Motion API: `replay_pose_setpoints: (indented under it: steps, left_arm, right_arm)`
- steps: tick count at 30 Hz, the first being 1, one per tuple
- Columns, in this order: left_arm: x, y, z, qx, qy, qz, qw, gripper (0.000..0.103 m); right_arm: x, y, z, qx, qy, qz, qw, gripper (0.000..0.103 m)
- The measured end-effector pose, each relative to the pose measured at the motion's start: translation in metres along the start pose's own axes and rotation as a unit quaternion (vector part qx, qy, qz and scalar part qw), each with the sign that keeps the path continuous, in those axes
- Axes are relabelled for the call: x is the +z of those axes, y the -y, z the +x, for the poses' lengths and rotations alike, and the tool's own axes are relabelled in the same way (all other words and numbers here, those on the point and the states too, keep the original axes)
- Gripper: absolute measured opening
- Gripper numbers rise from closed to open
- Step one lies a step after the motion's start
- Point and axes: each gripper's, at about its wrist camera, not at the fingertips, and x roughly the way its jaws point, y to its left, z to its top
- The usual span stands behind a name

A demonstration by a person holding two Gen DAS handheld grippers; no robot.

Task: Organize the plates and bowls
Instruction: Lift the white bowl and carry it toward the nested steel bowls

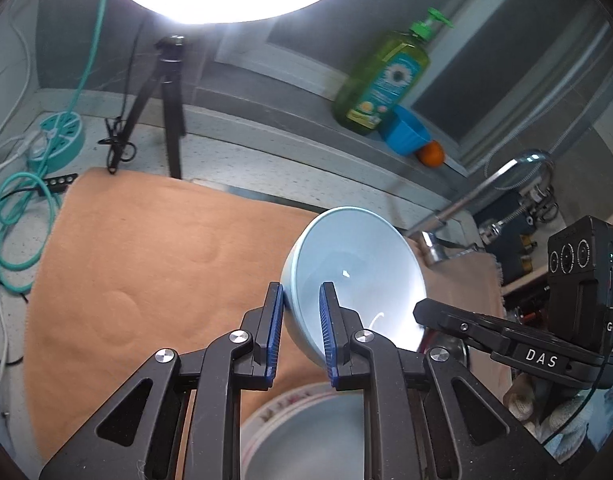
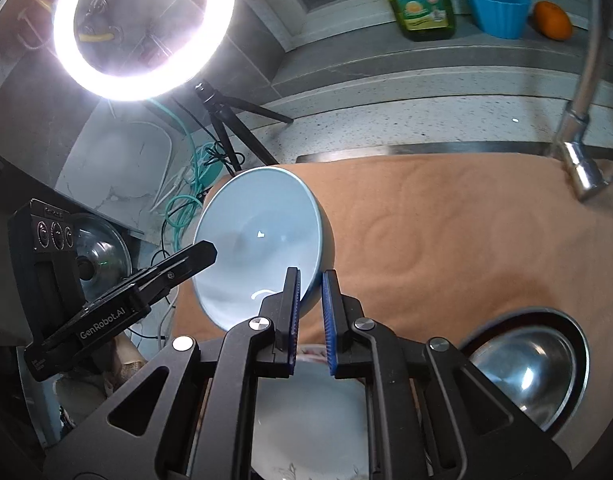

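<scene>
A light blue bowl (image 1: 358,264) is held tilted in the air between both grippers. My left gripper (image 1: 302,300) is shut on its left rim, one finger inside and one outside. My right gripper (image 2: 310,284) is shut on the opposite rim of the same bowl (image 2: 258,240). Below it lies a white plate with a floral rim (image 1: 302,432), also in the right wrist view (image 2: 310,420). A steel bowl (image 2: 530,372) sits at the right on the orange mat (image 2: 446,232).
The orange mat (image 1: 146,264) covers the counter. A ring light (image 2: 142,28) on a tripod (image 1: 166,92) stands at the back, with teal cables (image 1: 22,216) beside it. A faucet (image 2: 582,120), green soap bottle (image 1: 382,76), blue cup (image 2: 498,8) and an orange (image 2: 552,20) are behind.
</scene>
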Motion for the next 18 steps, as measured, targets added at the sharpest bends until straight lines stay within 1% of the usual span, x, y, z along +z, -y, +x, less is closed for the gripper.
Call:
replay_pose_setpoints:
  steps: [10, 18]
  left_arm:
    - [-0.029, 0.065, 0.01, -0.034, -0.024, 0.055, 0.9976, 0.016]
    - [-0.05, 0.104, 0.03, -0.051, -0.051, 0.084, 0.9939, 0.016]
  right_arm:
    - [-0.041, 0.05, -0.058, -0.023, 0.029, 0.042, 0.998, 0.011]
    - [-0.066, 0.086, -0.084, -0.046, 0.039, 0.069, 0.996, 0.011]
